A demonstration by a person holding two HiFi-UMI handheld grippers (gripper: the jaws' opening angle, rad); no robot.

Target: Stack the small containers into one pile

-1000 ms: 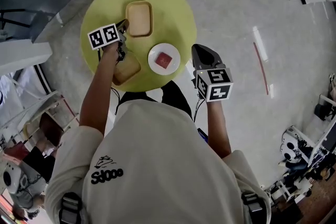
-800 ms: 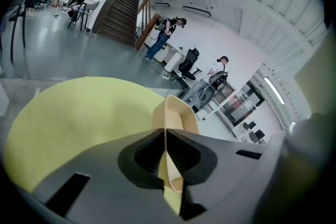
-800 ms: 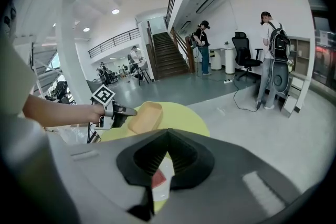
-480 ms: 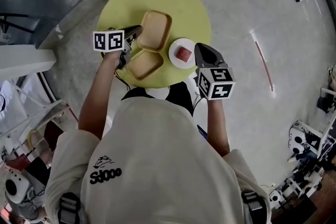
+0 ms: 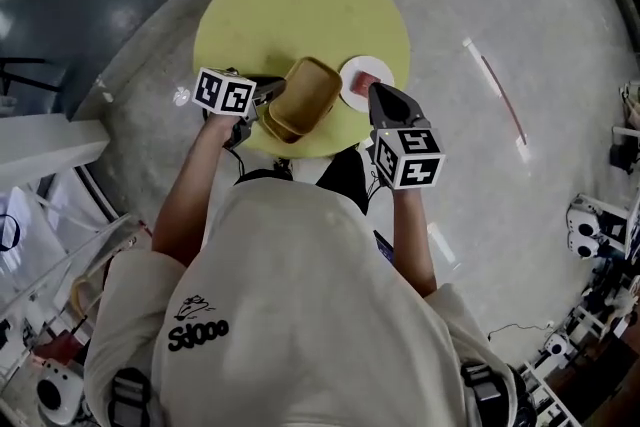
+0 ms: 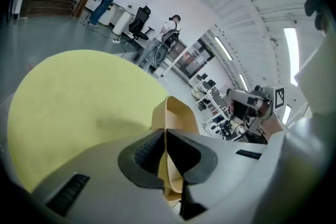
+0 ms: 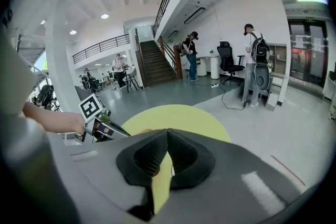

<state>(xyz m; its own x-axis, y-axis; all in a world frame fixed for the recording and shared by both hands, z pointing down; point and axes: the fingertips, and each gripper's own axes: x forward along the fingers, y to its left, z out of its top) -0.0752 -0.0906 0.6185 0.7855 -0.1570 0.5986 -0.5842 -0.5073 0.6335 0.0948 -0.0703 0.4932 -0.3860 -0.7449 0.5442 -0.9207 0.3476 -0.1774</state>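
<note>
My left gripper (image 5: 268, 92) (image 6: 166, 134) is shut on the rim of a tan rectangular container (image 5: 308, 95) (image 6: 176, 113). The container hangs tilted above a second tan container (image 5: 275, 127), which lies near the front edge of the round yellow table (image 5: 290, 5) (image 6: 79, 92). A white round dish (image 5: 362, 80) with a red block in it sits just right of them. My right gripper (image 5: 385, 95) (image 7: 168, 132) is shut and empty, its tip at the dish's near side. The right gripper view shows the left gripper (image 7: 97, 123) off to the left.
The table stands on a grey speckled floor. A thin red rod (image 5: 497, 95) lies on the floor to the right. In the right gripper view, people, an office chair (image 7: 229, 64) and a staircase (image 7: 157, 63) stand far off in the hall.
The left gripper has carried the tan container from the table's middle toward the near edge and tilted it over the second container. The right gripper has come up to the white dish.
</note>
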